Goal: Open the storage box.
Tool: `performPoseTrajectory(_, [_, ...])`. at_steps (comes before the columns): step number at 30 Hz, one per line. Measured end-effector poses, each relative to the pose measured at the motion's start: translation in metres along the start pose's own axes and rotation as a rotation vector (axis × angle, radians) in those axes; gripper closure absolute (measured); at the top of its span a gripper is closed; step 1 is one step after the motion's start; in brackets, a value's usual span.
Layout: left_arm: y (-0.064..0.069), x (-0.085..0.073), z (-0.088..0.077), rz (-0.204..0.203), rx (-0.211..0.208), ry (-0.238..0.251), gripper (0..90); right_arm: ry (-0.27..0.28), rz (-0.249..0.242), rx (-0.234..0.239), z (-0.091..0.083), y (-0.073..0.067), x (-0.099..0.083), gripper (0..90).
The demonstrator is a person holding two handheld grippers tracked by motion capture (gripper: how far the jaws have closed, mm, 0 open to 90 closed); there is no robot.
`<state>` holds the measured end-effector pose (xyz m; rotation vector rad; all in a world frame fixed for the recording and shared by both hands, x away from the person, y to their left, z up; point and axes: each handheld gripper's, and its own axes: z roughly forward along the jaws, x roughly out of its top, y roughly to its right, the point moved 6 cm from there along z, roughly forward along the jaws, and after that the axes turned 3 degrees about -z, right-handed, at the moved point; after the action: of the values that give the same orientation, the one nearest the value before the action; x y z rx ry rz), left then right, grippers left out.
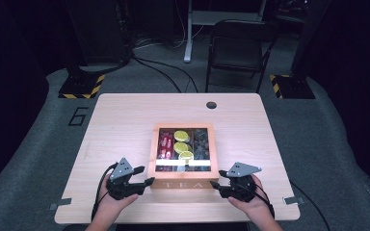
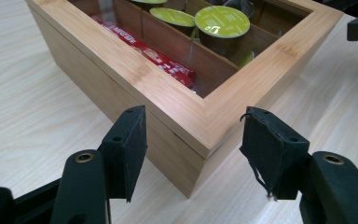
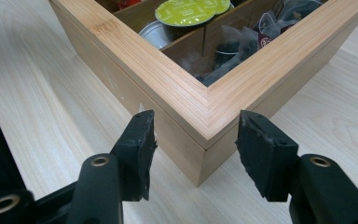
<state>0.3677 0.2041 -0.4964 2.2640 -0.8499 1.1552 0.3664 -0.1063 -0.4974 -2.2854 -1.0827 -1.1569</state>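
Note:
A bamboo box (image 1: 183, 185) marked TEA, with a glass lid, stands at the middle front of the table. Inside are red sachets (image 1: 165, 144), green-topped capsules (image 1: 181, 144) and dark tea bags (image 1: 201, 142). My left gripper (image 1: 149, 183) is at the box's front left corner. In the left gripper view its jaws (image 2: 196, 149) straddle that corner of the box (image 2: 168, 93), and a gap shows beside the right pad (image 2: 270, 149). My right gripper (image 1: 218, 185) is at the front right corner. Its jaws (image 3: 196, 149) straddle that corner of the box (image 3: 191, 93) without gripping it.
The light wooden table (image 1: 120, 125) has a round cable hole (image 1: 211, 105) near its far edge. A black chair (image 1: 238, 48) and floor cables lie beyond it. Both hands rest close to the table's front edge.

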Motion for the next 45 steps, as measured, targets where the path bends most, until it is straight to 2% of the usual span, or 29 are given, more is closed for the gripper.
performPoseTrajectory(6, [0.002,-0.003,0.004,0.014,0.005,-0.022,42.5,-0.011,0.000,0.005,0.002,0.003,-0.003,49.4])
performPoseTrajectory(9, [0.004,-0.005,0.007,0.018,-0.001,-0.044,43.2,-0.024,0.000,0.006,0.003,0.003,-0.004,49.8])
performPoseTrajectory(11, [0.005,-0.008,0.010,0.038,0.016,-0.072,43.7,-0.031,-0.012,0.004,0.006,0.004,-0.006,51.0])
performPoseTrajectory(20, [0.005,-0.010,0.013,0.054,0.034,-0.089,47.2,-0.057,-0.006,-0.004,0.009,0.004,-0.009,53.8])
performPoseTrajectory(30, [0.005,-0.009,0.014,0.051,0.047,-0.073,46.5,-0.063,-0.007,-0.004,0.011,0.005,-0.010,53.7])
performPoseTrajectory(35, [0.005,-0.009,0.014,0.052,0.048,-0.076,46.3,-0.056,-0.009,-0.006,0.011,0.005,-0.009,53.0])
performPoseTrajectory(38, [0.005,-0.009,0.015,0.050,0.048,-0.075,46.2,-0.026,0.001,-0.012,0.010,0.005,-0.007,53.6])
performPoseTrajectory(43, [0.005,-0.008,0.014,0.053,0.042,-0.086,46.2,-0.032,0.006,-0.015,0.010,0.005,-0.006,53.2])
performPoseTrajectory(45, [0.005,-0.008,0.014,0.047,0.048,-0.072,46.5,-0.033,0.005,-0.010,0.009,0.004,-0.006,53.5])
